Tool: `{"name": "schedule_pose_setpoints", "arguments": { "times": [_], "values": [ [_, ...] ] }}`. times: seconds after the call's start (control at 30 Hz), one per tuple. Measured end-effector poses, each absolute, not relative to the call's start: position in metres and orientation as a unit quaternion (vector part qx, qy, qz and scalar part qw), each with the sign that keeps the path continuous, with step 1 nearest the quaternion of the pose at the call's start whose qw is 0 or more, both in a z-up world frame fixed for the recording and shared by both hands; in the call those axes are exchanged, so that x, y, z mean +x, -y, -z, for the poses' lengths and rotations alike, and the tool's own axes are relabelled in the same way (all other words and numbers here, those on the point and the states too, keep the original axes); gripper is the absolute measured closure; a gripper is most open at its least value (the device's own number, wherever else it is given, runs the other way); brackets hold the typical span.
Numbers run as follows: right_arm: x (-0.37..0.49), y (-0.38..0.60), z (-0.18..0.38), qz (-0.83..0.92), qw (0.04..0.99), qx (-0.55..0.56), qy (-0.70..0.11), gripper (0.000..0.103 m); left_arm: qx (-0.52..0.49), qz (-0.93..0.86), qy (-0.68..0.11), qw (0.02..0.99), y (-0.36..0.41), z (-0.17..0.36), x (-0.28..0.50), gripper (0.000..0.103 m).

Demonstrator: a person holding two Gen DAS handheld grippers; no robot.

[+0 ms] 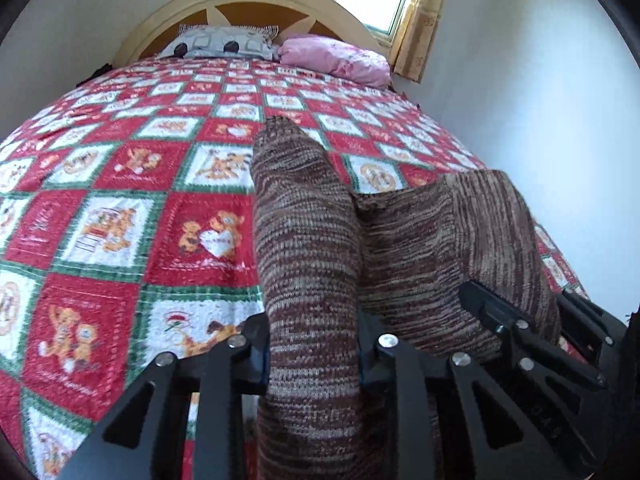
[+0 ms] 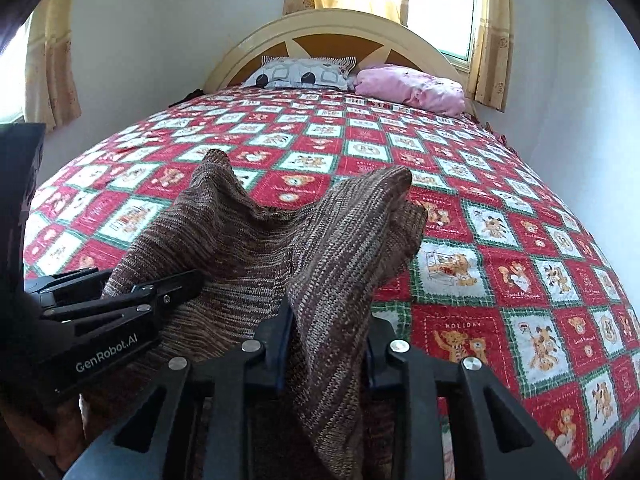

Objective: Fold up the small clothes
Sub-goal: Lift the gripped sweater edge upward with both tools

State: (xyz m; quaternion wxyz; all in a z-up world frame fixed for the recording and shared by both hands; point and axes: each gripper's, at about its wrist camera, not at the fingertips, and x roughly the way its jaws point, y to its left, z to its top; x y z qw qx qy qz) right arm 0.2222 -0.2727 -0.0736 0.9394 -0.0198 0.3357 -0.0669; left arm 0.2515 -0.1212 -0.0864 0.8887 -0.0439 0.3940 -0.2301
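A brown striped knitted garment (image 1: pixel 420 248) is held up above the bed, stretched between both grippers. In the left wrist view my left gripper (image 1: pixel 314 356) is shut on one edge of it, and a fold of knit stands up between the pads. My right gripper (image 1: pixel 516 320) shows to its right, clamped on the other edge. In the right wrist view my right gripper (image 2: pixel 326 348) is shut on a bunched ridge of the knitted garment (image 2: pixel 240 240). My left gripper (image 2: pixel 160 292) grips the same cloth at the left. The garment's lower part hangs out of sight below the jaws.
A red, green and white patchwork quilt (image 1: pixel 132 208) with bear pictures covers the bed (image 2: pixel 500 260). A grey patterned pillow (image 2: pixel 304 72) and a pink pillow (image 2: pixel 412 86) lie by the rounded headboard (image 2: pixel 332 28). A white wall (image 1: pixel 540 100) runs along the bed's right side, under a curtained window (image 2: pixel 440 4).
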Motion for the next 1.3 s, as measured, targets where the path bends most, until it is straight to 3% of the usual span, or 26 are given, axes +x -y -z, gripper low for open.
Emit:
{"name": "schedule_pose_setpoints", "arguments": {
  "times": [0.7, 1.3],
  "values": [
    [0.141, 0.153, -0.015, 0.011, 0.968, -0.027, -0.250, 0.075, -0.086, 0.201, -0.315, 0.923, -0.001, 0.004, 0.176, 0.075],
    [0.123, 0.037, -0.015, -0.081, 0.965, -0.035, -0.246, 0.076, -0.046, 0.085, -0.312, 0.945, -0.107, 0.006, 0.135, 0.075]
  ]
}}
